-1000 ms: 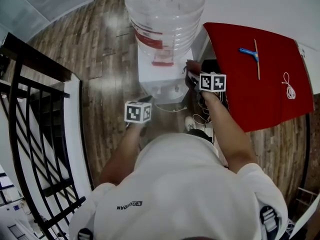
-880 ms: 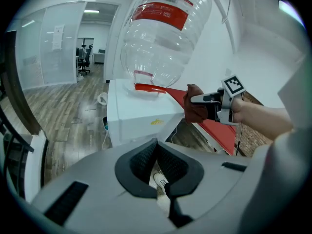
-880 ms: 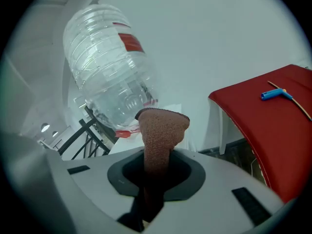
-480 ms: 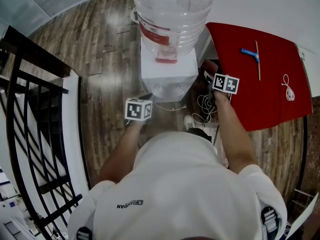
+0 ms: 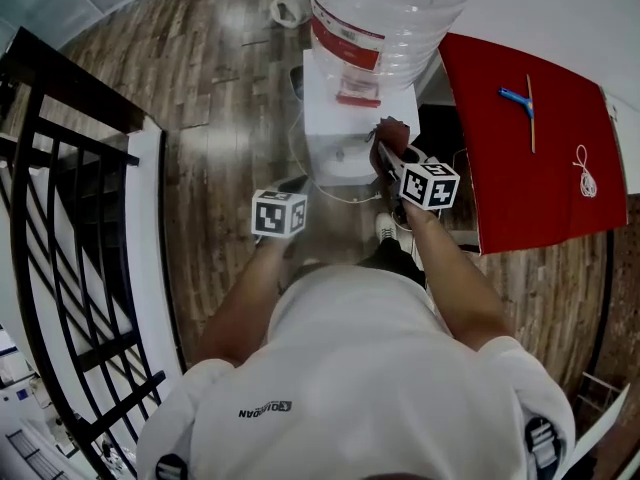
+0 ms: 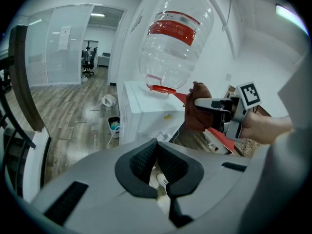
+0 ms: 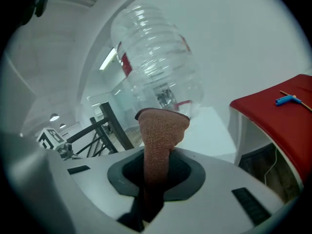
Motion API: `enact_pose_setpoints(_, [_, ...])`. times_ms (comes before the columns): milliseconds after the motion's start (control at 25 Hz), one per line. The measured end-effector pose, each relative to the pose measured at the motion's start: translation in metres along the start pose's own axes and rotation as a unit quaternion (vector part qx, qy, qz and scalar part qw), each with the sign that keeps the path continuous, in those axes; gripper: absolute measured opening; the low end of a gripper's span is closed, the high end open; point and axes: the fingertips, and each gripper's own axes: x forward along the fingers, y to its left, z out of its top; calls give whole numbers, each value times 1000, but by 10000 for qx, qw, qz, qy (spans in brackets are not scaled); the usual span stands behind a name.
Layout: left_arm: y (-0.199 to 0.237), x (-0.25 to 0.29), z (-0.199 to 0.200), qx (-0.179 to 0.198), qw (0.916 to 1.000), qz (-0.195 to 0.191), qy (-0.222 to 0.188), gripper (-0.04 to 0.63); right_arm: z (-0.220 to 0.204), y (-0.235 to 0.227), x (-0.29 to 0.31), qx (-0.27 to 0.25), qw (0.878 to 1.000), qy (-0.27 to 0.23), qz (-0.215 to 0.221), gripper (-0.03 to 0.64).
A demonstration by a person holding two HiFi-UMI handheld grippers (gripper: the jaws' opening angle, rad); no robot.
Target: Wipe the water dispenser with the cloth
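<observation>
One cloth (image 7: 162,130) | right gripper (image 7: 155,170) jaws clamp it | left gripper (image 6: 157,161) jaws together (empty) | one dispenser (image 5: 343,120)

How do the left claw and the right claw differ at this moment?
The right claw is shut on a reddish-brown woven cloth, while the left claw is shut on nothing. The right claw holds its cloth up close to the white water dispenser, while the left claw hangs lower and apart from it, touching nothing. What they share: both have their jaws closed.
</observation>
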Motion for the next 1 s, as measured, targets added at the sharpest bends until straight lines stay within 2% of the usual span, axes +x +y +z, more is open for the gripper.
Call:
enact_pose_setpoints(200, [7, -18, -20, 24, 10000, -20, -8, -11, -45, 59, 38, -127, 9992, 238, 293, 57])
enact_pose_setpoints(440, [19, -28, -40, -99, 9999, 35, 58, -11, -67, 109, 77, -259, 9983, 182, 479, 57])
enact_pose_setpoints(720, [24, -9, -58, -552, 9984, 137, -48, -11, -73, 128, 103, -905, 9938, 49, 644, 57])
enact_pose_setpoints(1000, [9, 16, -86, -733, 9968, 311, 26, -11, -78, 129, 109, -1462, 9851, -136, 895, 57])
